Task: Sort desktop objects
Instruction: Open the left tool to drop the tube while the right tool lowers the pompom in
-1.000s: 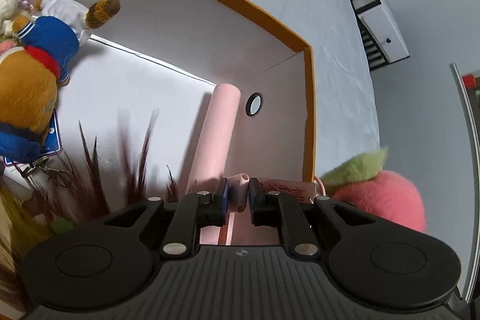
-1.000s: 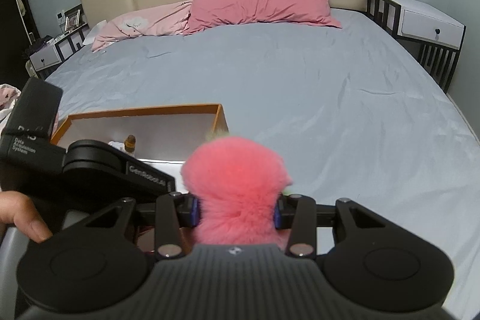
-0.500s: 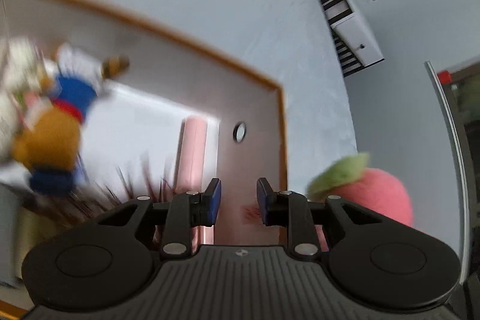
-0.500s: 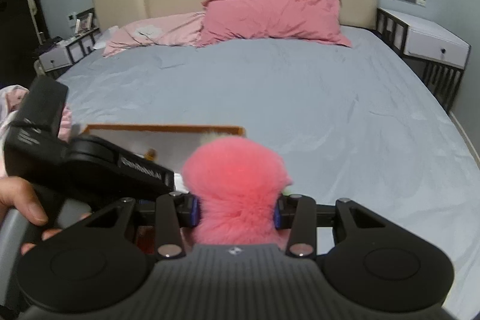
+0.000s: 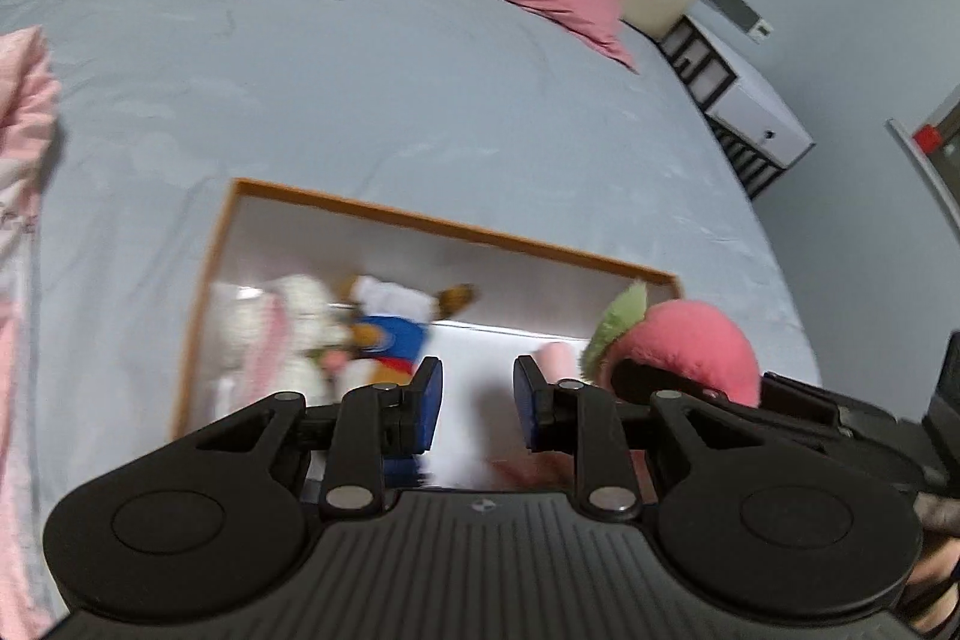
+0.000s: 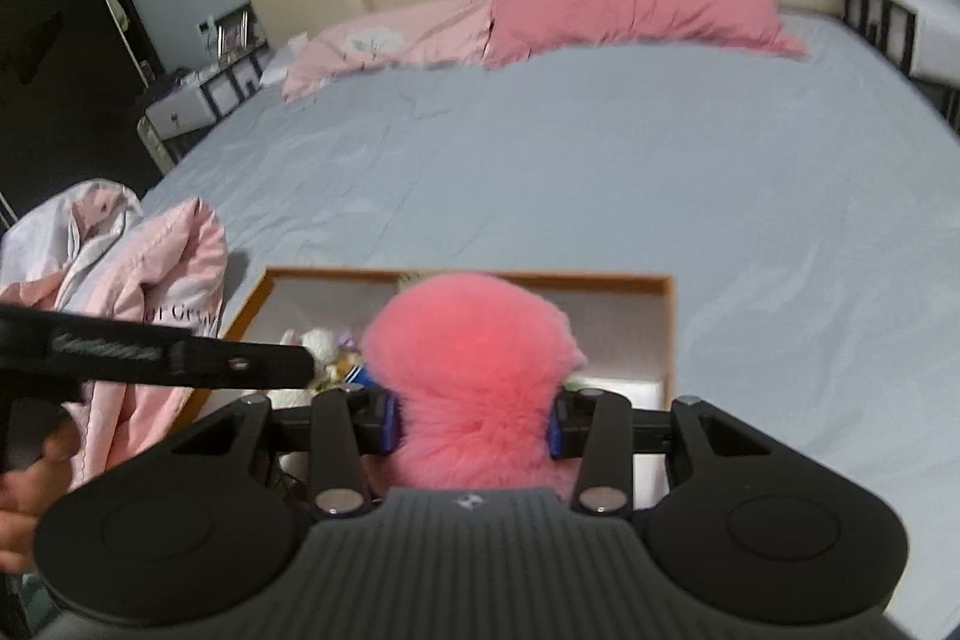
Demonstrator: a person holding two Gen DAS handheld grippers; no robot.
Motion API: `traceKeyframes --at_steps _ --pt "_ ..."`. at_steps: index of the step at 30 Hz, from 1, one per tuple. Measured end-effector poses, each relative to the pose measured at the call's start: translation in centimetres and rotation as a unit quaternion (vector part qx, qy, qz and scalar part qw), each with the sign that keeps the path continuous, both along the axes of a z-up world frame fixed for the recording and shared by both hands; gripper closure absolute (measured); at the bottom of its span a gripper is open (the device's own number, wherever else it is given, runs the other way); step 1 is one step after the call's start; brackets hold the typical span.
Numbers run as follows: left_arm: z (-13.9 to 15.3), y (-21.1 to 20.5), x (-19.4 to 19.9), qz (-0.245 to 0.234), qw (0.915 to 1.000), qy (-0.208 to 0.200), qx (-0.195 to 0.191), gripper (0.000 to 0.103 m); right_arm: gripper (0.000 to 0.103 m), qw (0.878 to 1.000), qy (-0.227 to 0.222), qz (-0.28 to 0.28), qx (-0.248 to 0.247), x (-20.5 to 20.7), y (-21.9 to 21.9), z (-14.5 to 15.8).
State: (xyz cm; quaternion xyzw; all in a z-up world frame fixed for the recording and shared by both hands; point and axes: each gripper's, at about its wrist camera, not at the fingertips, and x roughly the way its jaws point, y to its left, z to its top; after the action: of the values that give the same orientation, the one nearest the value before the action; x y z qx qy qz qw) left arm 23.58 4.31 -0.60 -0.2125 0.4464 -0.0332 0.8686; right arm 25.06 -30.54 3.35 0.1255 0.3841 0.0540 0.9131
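Fingers around one pink plush

A wide bed in a smooth grey-blue sheet carries an orange-rimmed white open box near its foot edge, two pink pillows along the head edge, and crumpled pink bedding at one side edge.

Fluffy pink peach plush above orange-rimmed box; plush toys inside.
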Motion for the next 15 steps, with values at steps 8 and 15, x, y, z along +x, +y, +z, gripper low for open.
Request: traceKeyframes --at_steps 8,15 --pt "-2.3 2.2 -0.4 -0.001 0.9997 0.024 0.002 0.075 0.059 0.997 0.081 0.01 0.004 3.3 2.6 -4.5" --pt "-3.6 3.0 -0.7 -0.001 0.9996 0.027 -0.001 0.075 0.058 0.995 0.103 0.002 -0.002 4.4 3.4 -6.1"
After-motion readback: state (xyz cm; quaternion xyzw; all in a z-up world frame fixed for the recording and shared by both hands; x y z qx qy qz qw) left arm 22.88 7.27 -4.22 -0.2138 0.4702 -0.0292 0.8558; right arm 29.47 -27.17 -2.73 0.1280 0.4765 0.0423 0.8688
